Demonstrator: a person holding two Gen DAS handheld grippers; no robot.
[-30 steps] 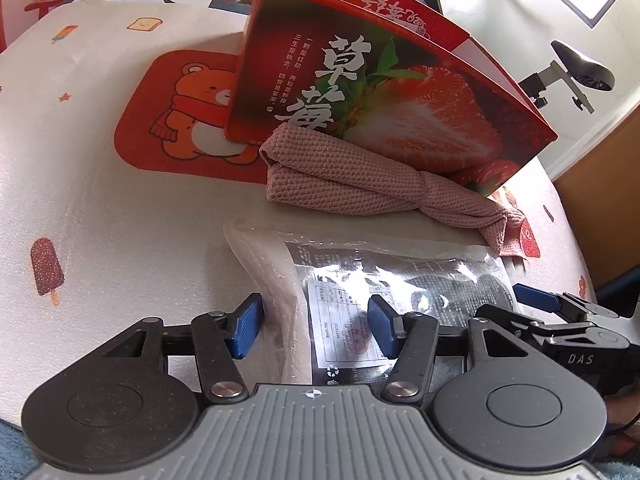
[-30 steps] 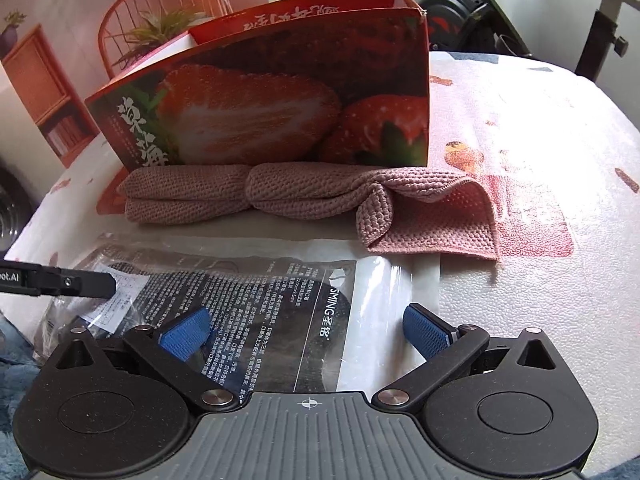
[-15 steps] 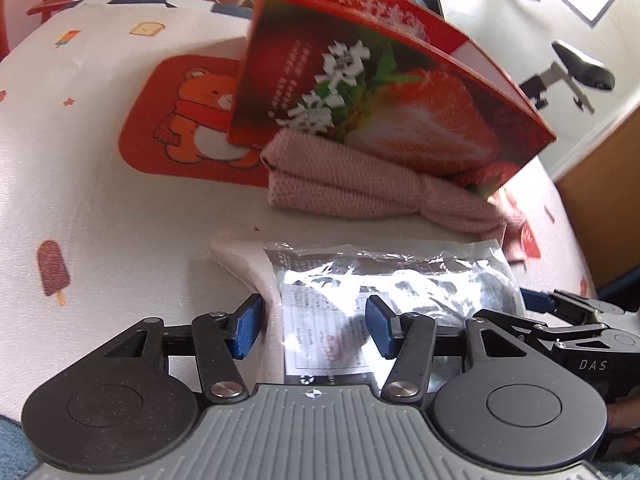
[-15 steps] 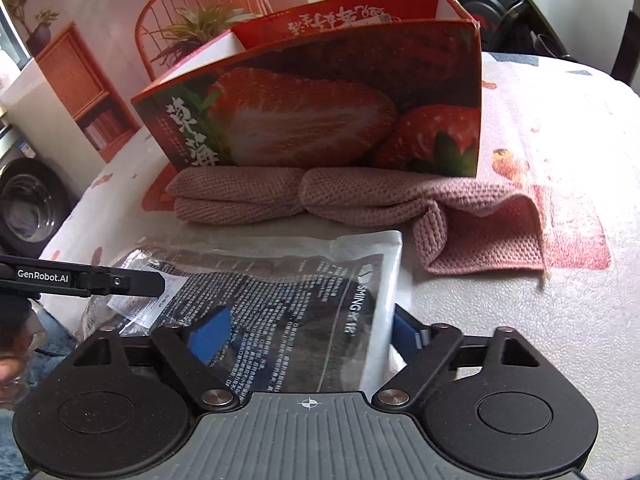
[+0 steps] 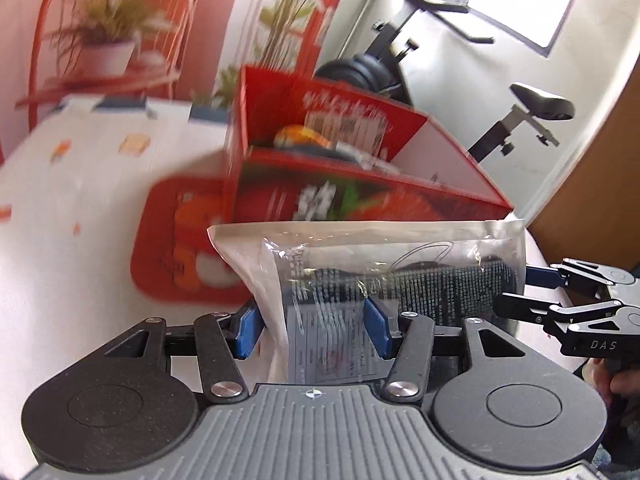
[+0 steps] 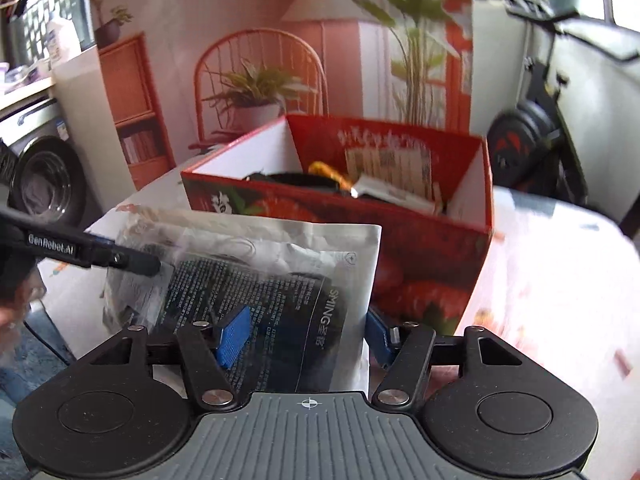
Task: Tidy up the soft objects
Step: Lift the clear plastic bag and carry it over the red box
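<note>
The clear plastic bag (image 5: pixel 400 276), with dark printed material inside and a white label on its near face, is lifted off the table (image 5: pixel 80 184) and held up in front of the red strawberry box (image 5: pixel 360 196). Both tongs grip it from its lower edge.

In the left wrist view, the left tongs (image 5: pixel 314 330) sit with 2 blue pads on either side of the bag's left part, pressed against the plastic, so they are clamped on the bag. The right tongs (image 5: pixel 560 292) appear at the right edge of that view, reaching to the bag's far side.

In the right wrist view, the right tongs (image 6: pixel 300 338) hold the bag's (image 6: pixel 260 292) right part: 1 blue pad shows through the plastic and the other presses at the bag's right edge, clamped on it. The left tongs (image 6: pixel 120 258) reach in from the left and touch the bag's upper left.

The box (image 6: pixel 400 232) stands open on the table just behind the bag, with a few dark and yellow items inside it. An orange bear mat (image 5: pixel 176 248) lies on the table beside the box, partly under it.
</note>
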